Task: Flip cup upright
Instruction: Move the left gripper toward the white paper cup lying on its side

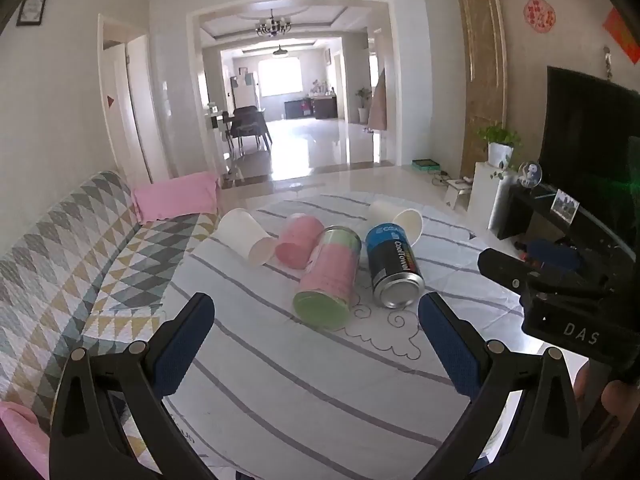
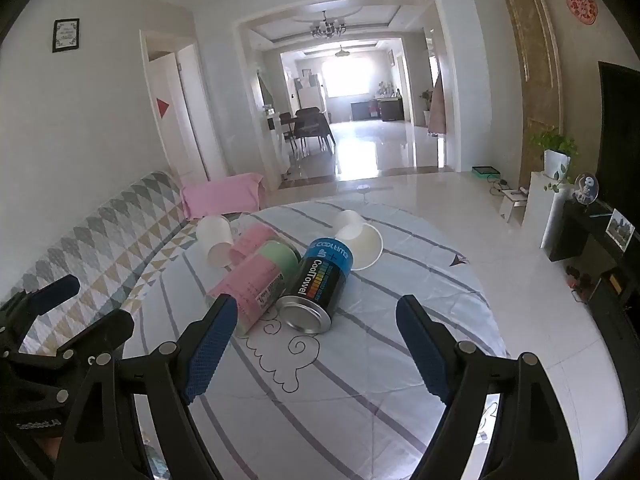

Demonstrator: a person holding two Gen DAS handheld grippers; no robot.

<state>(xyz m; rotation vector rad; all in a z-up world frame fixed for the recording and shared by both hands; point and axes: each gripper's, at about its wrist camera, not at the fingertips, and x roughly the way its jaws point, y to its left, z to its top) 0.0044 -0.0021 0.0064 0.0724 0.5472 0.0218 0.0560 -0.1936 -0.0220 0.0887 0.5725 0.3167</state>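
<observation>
Striped white cloth, with a cloud outline drawn on it, covers the table (image 1: 280, 380). From the left wrist, the left gripper (image 1: 316, 320) hangs over it, fingers wide apart and empty. Beyond lie a white cup (image 1: 248, 236) on its side, a pink cup (image 1: 299, 242), a pink-green can (image 1: 330, 276), a blue can (image 1: 394, 266) reading "CoolTowel", and another cup (image 1: 400, 218) tipped behind it. A patterned sofa (image 1: 80, 248) runs left; a dark TV (image 1: 592, 128) stands right. "DAS" shows on the right gripper's body.

From the right wrist, the right gripper (image 2: 316, 316) is likewise spread and empty above the table (image 2: 360, 380). The blue can (image 2: 320, 284) again reads "CoolTowel"; the far cup (image 2: 360, 240) lies mouth toward the camera.
</observation>
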